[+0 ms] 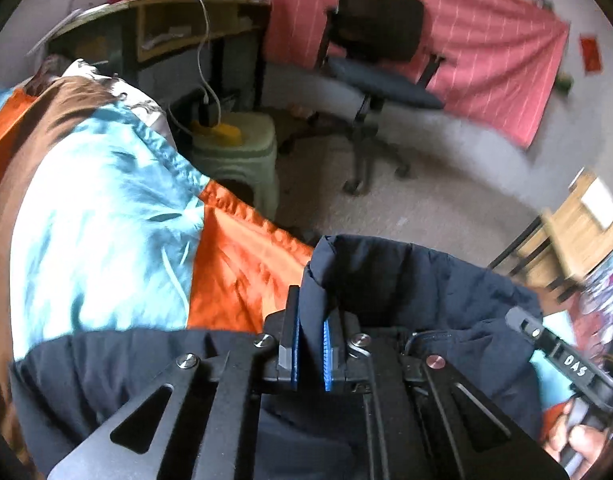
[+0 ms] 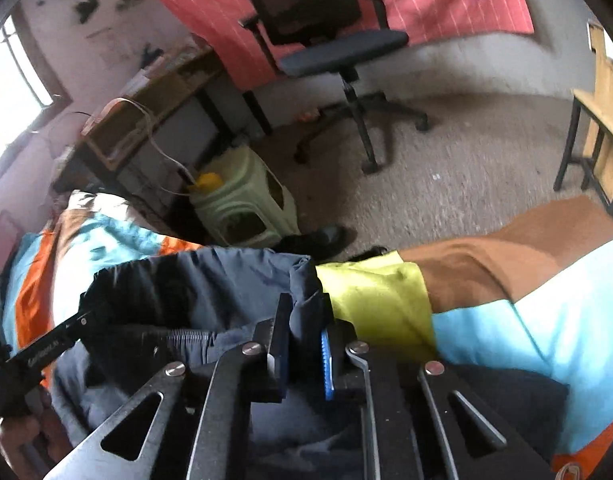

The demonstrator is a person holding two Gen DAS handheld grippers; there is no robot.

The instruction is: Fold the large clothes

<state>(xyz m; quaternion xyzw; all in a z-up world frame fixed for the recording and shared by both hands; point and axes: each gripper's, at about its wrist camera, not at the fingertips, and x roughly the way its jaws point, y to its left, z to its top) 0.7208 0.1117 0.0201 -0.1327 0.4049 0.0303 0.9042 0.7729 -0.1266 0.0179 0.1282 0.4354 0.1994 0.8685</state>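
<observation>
A dark navy garment [image 1: 418, 280] lies bunched over a bed with a blue, orange and brown cover [image 1: 106, 208]. My left gripper [image 1: 310, 320] is shut on a fold of the navy garment's edge and holds it up. My right gripper [image 2: 304, 320] is shut on another fold of the same garment [image 2: 210, 280], near its elastic waistband. Each gripper shows in the other's view: the right one at the lower right of the left wrist view [image 1: 562, 356], the left one at the lower left of the right wrist view [image 2: 46, 348]. Most of the garment is hidden under the grippers.
A black office chair [image 1: 382, 64] stands on the carpet before a red striped cloth. A green plastic stool [image 1: 242, 152] with a yellow item sits by the bed and a desk [image 1: 178, 28]. A wooden chair [image 2: 598, 128] stands right. A yellow-green patch [image 2: 378, 296] of the cover lies beside the garment.
</observation>
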